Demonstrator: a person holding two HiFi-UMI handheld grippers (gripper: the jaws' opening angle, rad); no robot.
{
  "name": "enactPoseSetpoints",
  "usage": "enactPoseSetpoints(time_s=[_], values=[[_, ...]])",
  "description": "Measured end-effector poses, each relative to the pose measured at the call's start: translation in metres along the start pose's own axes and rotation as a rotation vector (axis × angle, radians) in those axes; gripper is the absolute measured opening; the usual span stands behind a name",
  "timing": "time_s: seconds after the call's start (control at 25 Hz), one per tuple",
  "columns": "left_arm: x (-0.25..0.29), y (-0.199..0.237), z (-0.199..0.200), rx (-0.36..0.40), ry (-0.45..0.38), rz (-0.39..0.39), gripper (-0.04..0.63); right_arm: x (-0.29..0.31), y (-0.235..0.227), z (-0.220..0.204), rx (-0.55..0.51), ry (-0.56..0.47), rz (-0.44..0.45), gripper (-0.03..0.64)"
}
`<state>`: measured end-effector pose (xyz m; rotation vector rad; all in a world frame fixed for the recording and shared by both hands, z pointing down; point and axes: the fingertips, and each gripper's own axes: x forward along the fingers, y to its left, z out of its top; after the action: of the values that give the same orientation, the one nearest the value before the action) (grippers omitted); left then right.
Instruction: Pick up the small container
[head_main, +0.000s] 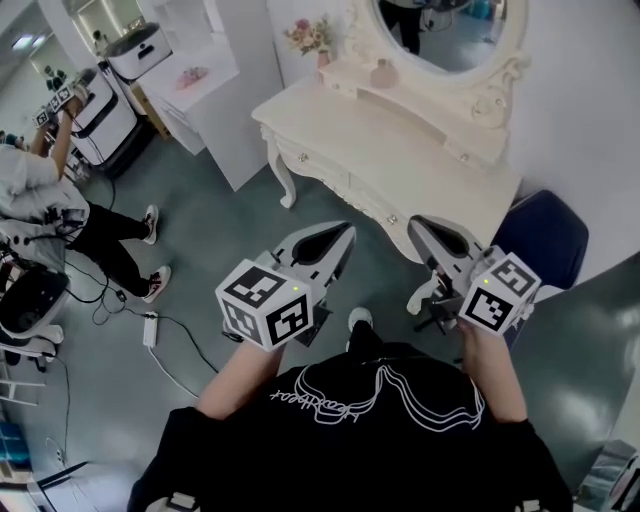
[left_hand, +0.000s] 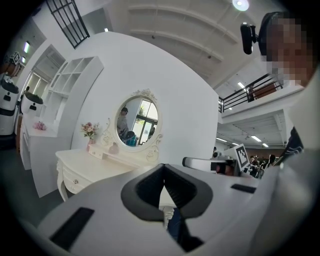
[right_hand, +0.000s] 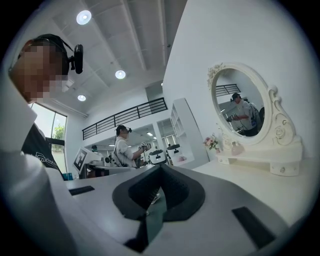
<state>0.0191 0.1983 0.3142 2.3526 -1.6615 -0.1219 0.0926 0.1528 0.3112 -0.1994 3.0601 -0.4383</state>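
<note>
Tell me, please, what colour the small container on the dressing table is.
Pale pink; the small container shows best in the left gripper view.

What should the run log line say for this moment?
phase: before pickup | left gripper: shut, empty | right gripper: shut, empty | small container: on dressing table shelf, untouched

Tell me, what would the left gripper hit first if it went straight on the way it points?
Probably the front of the white dressing table: the left gripper, jaws shut and empty, aims at it over the floor. Depth is hard to judge.
</note>
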Motion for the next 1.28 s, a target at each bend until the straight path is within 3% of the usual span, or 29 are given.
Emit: enactPoseSetpoints(time_s=[0.28, 0.4, 0.72, 1.28], values=[[0.082, 0.065, 0.017, -0.015, 0.019, -0.001, 0.005, 0.044, -0.097, 0.014, 0.051, 0.009, -0.03, 0.003], [0.124, 0.092, 0.026, 0.013, 0.032, -0.006, 0.005, 0.066, -0.14, 0.017, 0.068, 0.035, -0.036, 0.003], [0.214, 0.15, 0.053, 0.022, 0.043, -0.033, 0.005, 0.117, -0.234, 0.05, 0.054, 0.046, -0.046, 0.003], [0.264, 0.19, 0.056, 0.029, 0.097, -0.076, 0.005, 0.145, -0.286, 0.052, 0.099, 0.048, -0.084, 0.003]])
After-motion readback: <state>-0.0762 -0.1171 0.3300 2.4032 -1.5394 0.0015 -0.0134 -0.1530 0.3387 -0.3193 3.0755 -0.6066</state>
